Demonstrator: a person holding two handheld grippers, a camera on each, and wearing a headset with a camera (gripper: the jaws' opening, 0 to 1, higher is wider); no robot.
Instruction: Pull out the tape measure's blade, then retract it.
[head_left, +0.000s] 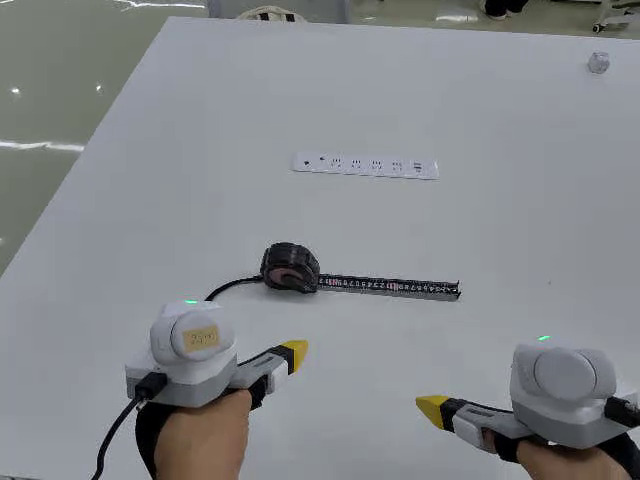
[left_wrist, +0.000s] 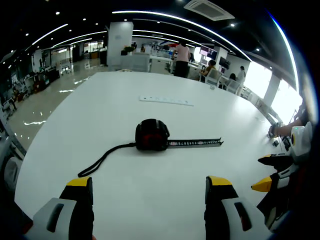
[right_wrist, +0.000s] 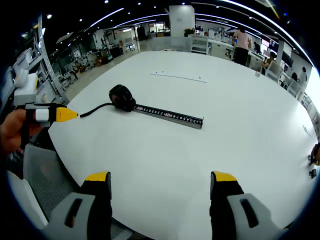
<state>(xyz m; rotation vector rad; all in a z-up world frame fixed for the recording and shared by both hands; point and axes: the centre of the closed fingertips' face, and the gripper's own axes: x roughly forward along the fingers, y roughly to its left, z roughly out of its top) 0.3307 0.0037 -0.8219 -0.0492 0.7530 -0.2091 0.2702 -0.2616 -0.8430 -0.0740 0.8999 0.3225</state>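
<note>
A black tape measure (head_left: 290, 268) lies on the white table (head_left: 400, 100), its dark blade (head_left: 390, 287) drawn out to the right and its wrist strap (head_left: 232, 288) trailing left. The case (left_wrist: 152, 135) and blade (left_wrist: 195, 143) sit ahead in the left gripper view; the case (right_wrist: 122, 97) and blade (right_wrist: 169, 115) lie farther off in the right gripper view. My left gripper (left_wrist: 149, 187) is open, short of the case, holding nothing. My right gripper (right_wrist: 161, 181) is open too, near the table's front. In the head view the left gripper (head_left: 294, 351) and right gripper (head_left: 432, 408) hover at the near edge.
A white power strip (head_left: 365, 165) lies beyond the tape measure. A small pale object (head_left: 598, 62) sits at the far right corner. People and desks stand past the table's far end. The table's left edge drops to a glossy floor.
</note>
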